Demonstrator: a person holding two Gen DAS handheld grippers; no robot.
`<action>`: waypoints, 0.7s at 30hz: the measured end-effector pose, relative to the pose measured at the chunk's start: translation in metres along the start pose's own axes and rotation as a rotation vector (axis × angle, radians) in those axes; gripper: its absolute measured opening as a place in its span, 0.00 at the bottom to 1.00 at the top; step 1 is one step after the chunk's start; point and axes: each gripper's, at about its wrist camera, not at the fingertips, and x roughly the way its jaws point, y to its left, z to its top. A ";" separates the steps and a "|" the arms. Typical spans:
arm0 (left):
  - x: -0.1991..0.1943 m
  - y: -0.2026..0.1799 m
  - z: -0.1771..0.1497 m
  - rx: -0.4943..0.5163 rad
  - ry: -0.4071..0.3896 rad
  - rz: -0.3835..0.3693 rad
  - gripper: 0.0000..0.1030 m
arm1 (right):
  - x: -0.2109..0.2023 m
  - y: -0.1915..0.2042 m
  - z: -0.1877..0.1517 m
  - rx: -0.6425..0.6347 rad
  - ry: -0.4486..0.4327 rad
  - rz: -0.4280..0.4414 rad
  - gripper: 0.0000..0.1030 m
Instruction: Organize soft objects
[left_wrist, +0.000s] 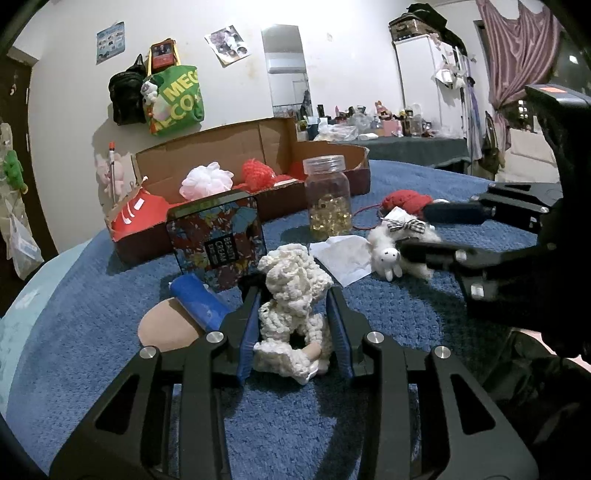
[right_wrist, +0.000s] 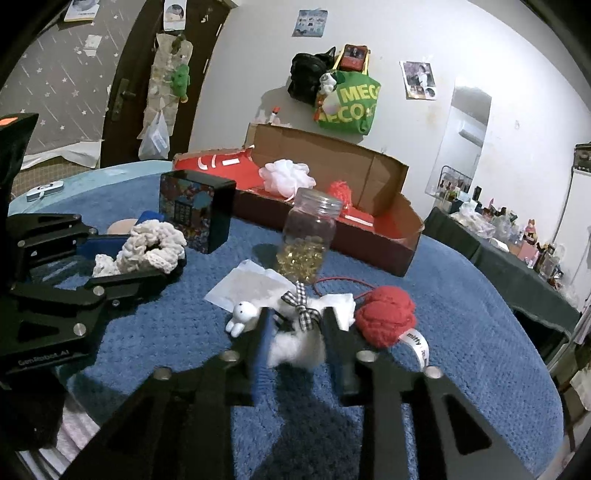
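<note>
The left gripper (left_wrist: 295, 314) fingers close on the cream knit toy (left_wrist: 291, 295), hiding its sides. The right gripper (right_wrist: 295, 325) fingers squeeze the white plush (right_wrist: 295, 345), blurred, on the blue cover (right_wrist: 461, 332). The box (right_wrist: 406, 236) stands behind.

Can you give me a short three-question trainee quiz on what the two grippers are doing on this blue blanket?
1. True or false: the cream crochet scrunchie sits between the left gripper fingers.
2. Which toy is between the right gripper fingers: A) the red yarn ball, B) the white plush lamb, C) the glass jar?
3. Name the white item already lying in the cardboard box.

Key: 1 true; 2 B; 3 the white bath pouf.
</note>
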 end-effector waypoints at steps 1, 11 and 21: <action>0.001 0.000 0.000 -0.001 0.001 -0.002 0.33 | -0.001 0.000 0.000 -0.003 -0.003 0.001 0.51; 0.002 -0.003 -0.003 0.011 0.014 0.005 0.36 | 0.008 0.007 -0.004 -0.047 0.018 -0.023 0.63; 0.003 -0.006 -0.006 0.011 0.017 0.005 0.34 | 0.014 0.012 -0.005 -0.078 0.027 -0.025 0.48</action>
